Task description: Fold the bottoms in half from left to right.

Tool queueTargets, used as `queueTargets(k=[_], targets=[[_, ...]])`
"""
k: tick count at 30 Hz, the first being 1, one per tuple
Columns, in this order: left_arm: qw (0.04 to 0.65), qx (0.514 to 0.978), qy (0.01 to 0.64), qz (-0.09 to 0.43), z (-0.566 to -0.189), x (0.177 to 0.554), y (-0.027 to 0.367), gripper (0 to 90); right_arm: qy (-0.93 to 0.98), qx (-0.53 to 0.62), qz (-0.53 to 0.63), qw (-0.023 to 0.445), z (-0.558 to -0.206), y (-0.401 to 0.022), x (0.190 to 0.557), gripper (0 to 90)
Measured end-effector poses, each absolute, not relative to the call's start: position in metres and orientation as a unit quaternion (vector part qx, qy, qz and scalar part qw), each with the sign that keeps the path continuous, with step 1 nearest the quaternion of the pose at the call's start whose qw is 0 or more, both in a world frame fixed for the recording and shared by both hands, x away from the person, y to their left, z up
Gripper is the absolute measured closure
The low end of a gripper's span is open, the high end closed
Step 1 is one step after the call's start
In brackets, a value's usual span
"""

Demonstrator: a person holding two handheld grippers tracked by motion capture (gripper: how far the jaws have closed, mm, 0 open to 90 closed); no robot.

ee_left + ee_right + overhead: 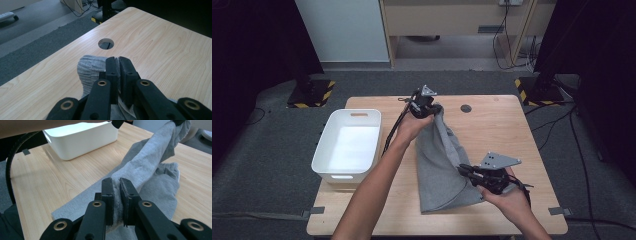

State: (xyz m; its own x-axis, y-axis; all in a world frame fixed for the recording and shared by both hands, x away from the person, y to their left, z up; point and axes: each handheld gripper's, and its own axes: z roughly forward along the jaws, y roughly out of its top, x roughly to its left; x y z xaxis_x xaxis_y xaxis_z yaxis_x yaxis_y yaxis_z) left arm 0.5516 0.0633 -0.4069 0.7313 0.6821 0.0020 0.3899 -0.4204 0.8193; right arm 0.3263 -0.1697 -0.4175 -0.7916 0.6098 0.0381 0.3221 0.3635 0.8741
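Observation:
A grey cloth garment (pixel 437 165) lies on the wooden table (pixel 507 135), stretched between my two grippers. My left gripper (pixel 435 108) is at the far middle of the table, shut on the garment's ribbed edge (pixel 90 67), which bunches beside the closed jaws. My right gripper (pixel 464 170) is near the front right, shut on another fold of the garment (pixel 142 167), lifting it off the table. In the right gripper view the fabric runs up from my jaws (pixel 117 185) toward the left gripper at the top right.
A white plastic bin (pixel 347 145) stands at the table's left side, also seen in the right gripper view (pixel 80 137). A round cable hole (pixel 466 108) (pixel 106 43) is in the table near the far edge. Black stands with yellow-striped bases flank the table on the floor.

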Motion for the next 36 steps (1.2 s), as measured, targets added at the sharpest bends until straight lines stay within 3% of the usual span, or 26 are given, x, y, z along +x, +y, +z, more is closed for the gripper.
queueTargets(k=[36], targets=[[0.432, 0.825, 0.321, 0.171, -0.423, 0.55, 0.058, 86.0, 0.813, 0.303, 0.477, 0.137, -0.434, -0.185, 0.327, 82.5]])
